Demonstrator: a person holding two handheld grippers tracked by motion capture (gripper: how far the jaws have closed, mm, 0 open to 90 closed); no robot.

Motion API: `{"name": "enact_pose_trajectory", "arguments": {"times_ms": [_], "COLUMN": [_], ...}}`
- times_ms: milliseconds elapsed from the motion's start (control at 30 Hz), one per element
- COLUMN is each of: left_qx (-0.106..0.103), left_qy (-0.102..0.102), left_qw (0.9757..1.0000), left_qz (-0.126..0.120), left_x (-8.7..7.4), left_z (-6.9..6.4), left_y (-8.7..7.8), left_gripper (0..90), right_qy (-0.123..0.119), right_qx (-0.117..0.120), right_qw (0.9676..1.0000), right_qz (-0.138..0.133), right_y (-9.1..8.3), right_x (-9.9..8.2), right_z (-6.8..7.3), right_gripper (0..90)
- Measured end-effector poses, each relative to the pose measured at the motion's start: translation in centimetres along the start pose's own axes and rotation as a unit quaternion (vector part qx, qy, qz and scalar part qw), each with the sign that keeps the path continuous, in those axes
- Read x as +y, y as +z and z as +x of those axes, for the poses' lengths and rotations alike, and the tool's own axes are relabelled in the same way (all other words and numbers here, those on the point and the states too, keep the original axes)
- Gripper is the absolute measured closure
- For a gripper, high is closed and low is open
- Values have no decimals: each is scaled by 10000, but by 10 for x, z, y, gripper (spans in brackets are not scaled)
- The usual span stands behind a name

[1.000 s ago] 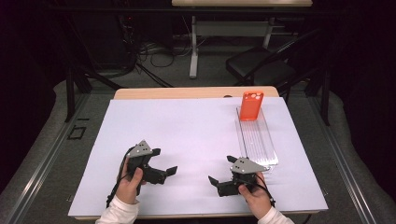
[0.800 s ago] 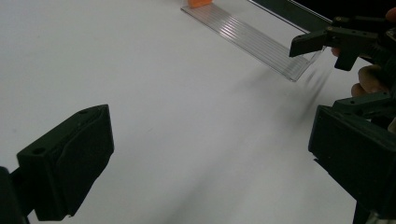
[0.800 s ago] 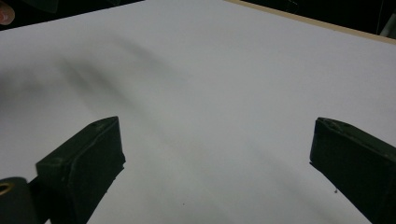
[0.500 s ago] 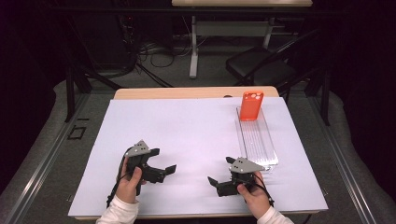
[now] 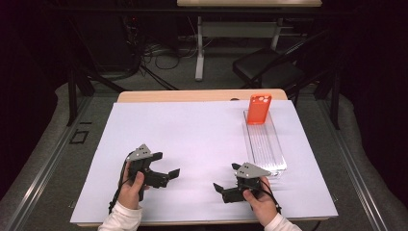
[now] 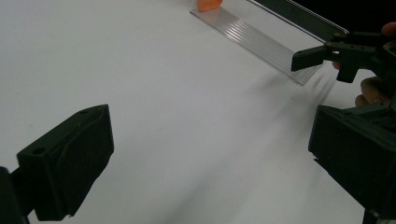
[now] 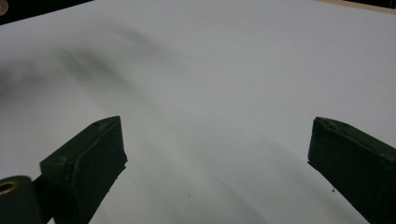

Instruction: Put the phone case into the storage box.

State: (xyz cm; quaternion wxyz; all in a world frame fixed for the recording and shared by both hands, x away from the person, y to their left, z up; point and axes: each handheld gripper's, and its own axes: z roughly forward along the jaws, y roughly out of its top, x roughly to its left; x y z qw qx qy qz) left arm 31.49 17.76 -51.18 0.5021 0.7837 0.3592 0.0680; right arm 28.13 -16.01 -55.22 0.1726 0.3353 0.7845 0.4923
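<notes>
Left gripper [image 5: 168,166] and right gripper [image 5: 225,178] — jaws apart, holding nothing — rest low over the white sheet [image 5: 192,139]; clear tray [image 5: 267,149] just beside the right, orange case [image 5: 259,109] at its far end.

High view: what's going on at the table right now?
A person holds a gripper in each hand over the white sheet covering the table. The left gripper and the right gripper are both open and hold nothing. Beyond the right gripper lies a clear ridged tray, and an orange phone case stands upright at its far end. Neither gripper touches the case or the tray.
</notes>
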Motion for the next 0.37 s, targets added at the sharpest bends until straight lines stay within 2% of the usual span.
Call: {"name": "enact_pose_trajectory", "arguments": {"times_ms": [367], "left_qx": [39], "left_qy": [-66], "left_qw": [10000], "left_qz": [-10], "left_x": [1], "left_z": [4], "left_y": [-1], "left_gripper": [3], "right_qy": [36], "right_qx": [26], "right_qw": [10000], "right_qz": [33], "right_y": [1], "right_x": [0], "right_z": [-1], "right_gripper": [43]}}
